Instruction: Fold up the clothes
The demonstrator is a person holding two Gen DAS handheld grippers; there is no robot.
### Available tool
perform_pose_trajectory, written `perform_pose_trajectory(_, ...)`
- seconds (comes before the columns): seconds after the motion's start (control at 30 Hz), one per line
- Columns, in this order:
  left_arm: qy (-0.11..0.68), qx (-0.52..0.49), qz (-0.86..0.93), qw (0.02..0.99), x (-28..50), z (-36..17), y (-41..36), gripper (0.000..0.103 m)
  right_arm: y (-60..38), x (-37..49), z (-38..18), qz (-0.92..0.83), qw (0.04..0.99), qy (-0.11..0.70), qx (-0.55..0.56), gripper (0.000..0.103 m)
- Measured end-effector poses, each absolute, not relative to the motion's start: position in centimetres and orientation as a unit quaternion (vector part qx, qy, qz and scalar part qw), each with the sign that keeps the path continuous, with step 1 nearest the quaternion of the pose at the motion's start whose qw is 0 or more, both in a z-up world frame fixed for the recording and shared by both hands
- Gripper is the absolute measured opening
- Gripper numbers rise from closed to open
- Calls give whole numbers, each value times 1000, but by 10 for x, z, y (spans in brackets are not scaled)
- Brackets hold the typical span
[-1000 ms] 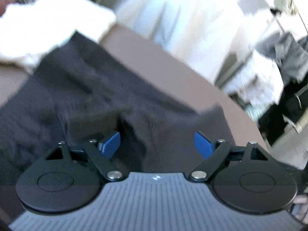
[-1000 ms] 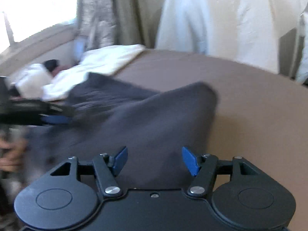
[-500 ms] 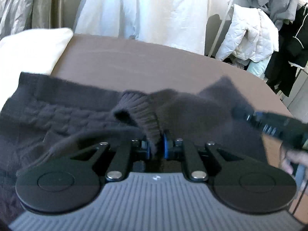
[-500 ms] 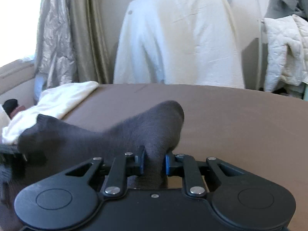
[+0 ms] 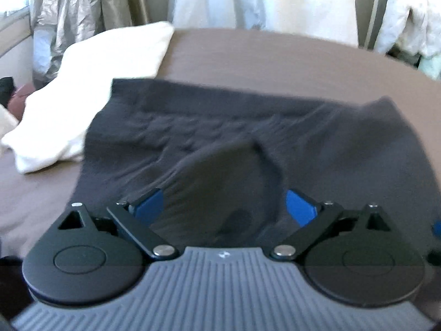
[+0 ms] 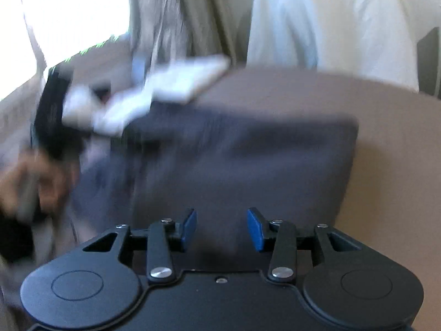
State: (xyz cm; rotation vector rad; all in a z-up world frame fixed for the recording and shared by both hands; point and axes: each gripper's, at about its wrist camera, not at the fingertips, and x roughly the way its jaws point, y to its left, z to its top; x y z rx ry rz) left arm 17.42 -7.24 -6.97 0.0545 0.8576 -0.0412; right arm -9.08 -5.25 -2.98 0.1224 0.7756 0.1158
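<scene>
- I read the brown bed cover (image 5: 275,55) as my work surface. It is the biggest flat thing here, and the dark grey knit garment (image 5: 193,127) lies spread on it so that a fold can be laid flat. I take that garment as my landmark.
- Beyond the garment's far edge the cover is bare up to the white sheet draped over a chair (image 5: 261,0), so I judge there is free room to carry cloth that way.
- Off the garment's right edge in the right wrist view the cover is also bare (image 6: 391,143). That straight edge and its far right corner look like a finished fold line.
- At the garment's far left corner lies a white cloth (image 5: 91,88), touching or overlapping it; I cannot tell which. I would avoid sweeping that way.
- A raised flap of the garment sits in front of my left gripper (image 5: 223,207). Its jaws are opening and stand wide, the blue pads clear of the flap, so I judge the flap has just been let down.
- My right gripper (image 6: 222,229) hovers over the garment's near right part, its jaws opening with a plain gap and nothing pinched between them.
- In that blurred view the person's left hand (image 6: 24,182) shows left of the garment.
</scene>
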Motion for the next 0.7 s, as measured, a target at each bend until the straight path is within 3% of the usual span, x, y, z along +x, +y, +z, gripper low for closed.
perform_pose_trajectory(0.13,444,23,31,895,148,-75,-52,97,-32,-138,-54,18,922,386,25,48)
perform_pose_trajectory(0.3,444,-3,61,894,113,-60,-21,97,-27,-137,-31,16,920,390,8,49)
perform_pose_trajectory(0.5,468,-206,24,859,72,-64,21,97,-1,-107,-6,60,937,341,40,55)
perform_pose_trajectory(0.7,465,-105,154,865,69,-84,15,97,56,-79,-4,113,945,300,-64,55)
